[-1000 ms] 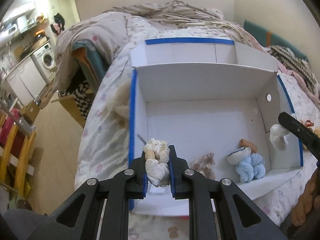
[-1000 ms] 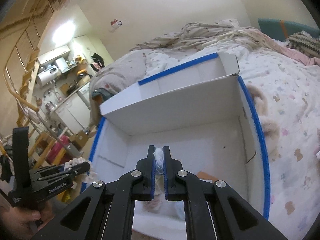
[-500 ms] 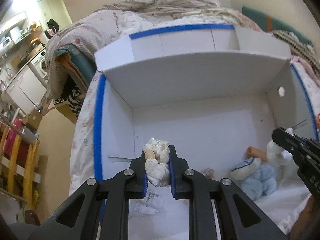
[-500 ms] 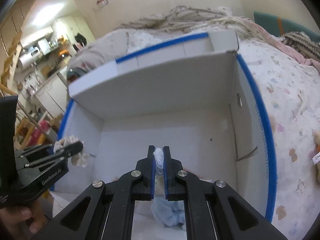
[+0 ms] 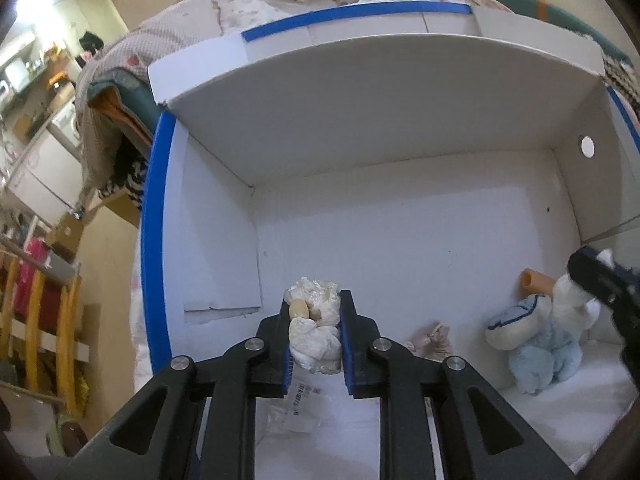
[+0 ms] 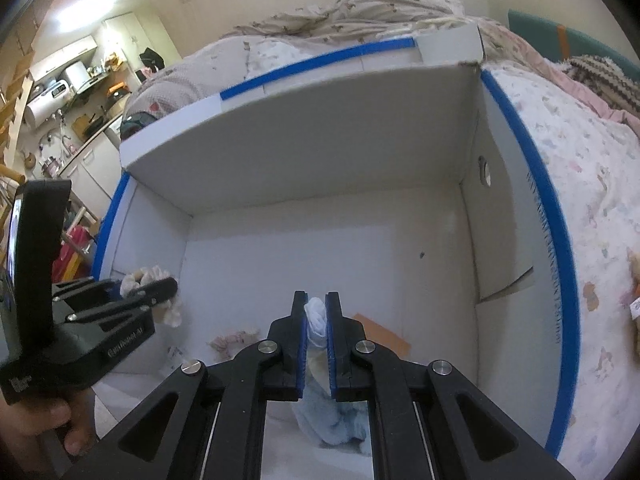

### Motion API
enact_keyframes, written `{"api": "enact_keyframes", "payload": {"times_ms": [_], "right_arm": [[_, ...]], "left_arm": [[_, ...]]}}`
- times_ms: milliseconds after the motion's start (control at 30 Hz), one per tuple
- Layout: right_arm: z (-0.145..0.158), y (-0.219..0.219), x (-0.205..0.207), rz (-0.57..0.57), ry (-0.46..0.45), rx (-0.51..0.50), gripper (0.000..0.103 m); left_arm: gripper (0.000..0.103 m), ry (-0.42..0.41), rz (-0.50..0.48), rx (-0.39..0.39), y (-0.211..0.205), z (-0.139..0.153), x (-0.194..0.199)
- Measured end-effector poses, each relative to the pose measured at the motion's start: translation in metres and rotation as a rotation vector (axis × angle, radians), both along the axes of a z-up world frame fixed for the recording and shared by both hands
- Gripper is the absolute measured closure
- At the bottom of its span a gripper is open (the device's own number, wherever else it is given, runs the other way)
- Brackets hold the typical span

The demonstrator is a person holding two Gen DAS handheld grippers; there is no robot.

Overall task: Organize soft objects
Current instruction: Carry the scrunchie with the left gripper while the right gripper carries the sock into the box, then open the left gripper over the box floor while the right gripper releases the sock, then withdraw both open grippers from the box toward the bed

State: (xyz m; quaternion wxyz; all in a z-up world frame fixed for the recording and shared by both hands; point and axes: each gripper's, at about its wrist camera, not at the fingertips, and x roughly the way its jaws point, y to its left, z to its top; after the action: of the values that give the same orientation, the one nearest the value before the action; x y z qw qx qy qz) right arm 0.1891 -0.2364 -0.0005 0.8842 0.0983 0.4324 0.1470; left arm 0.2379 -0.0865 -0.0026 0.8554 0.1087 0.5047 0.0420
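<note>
Inside the white cardboard box with blue-taped edges, set on a floral-print bedspread, my left gripper is clamped on a cream-white plush toy, held above the box floor near the left wall, with a clear plastic wrapper lying below it. My right gripper pinches the white part of a light-blue plush toy, which hangs down between its fingers; the left wrist view shows that toy at the box's right side, touching the floor beside an orange tube-like piece. A small pinkish plush lies on the box floor between the two grippers. The right view also shows the left gripper and the hand that holds it.
</note>
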Motion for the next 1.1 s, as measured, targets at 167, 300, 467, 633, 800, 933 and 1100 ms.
{"api": "enact_keyframes", "payload": {"times_ms": [167,300,467,633,800,933,1100], "right_arm": [[0.006,-0.002,-0.003,-0.002,-0.027,0.011,0.092],[0.008,-0.006,-0.002,-0.015,-0.026,0.047,0.074],[0.016,-0.013,-0.004,-0.035,-0.057,0.103,0.028],[0.027,-0.014,-0.01,-0.03,-0.109,0.13,0.007],[0.034,-0.012,-0.013,-0.027,-0.142,0.131,0.001],[0.032,-0.011,-0.015,-0.023,-0.129,0.123,0.0],[0.033,-0.008,-0.024,-0.019,-0.139,0.091,0.0]], "left_arm": [[0.083,0.0,0.014,-0.024,0.002,-0.001,-0.003],[0.068,-0.012,0.004,-0.017,0.001,0.004,-0.008],[0.041,-0.042,0.006,-0.054,0.005,0.016,-0.015],[0.04,-0.066,-0.002,-0.058,0.004,0.024,-0.021],[0.039,-0.084,-0.008,-0.054,0.0,0.032,-0.029],[0.039,-0.095,-0.015,-0.052,0.0,0.035,-0.037],[0.039,-0.115,-0.004,-0.068,0.005,0.041,-0.046]]}}
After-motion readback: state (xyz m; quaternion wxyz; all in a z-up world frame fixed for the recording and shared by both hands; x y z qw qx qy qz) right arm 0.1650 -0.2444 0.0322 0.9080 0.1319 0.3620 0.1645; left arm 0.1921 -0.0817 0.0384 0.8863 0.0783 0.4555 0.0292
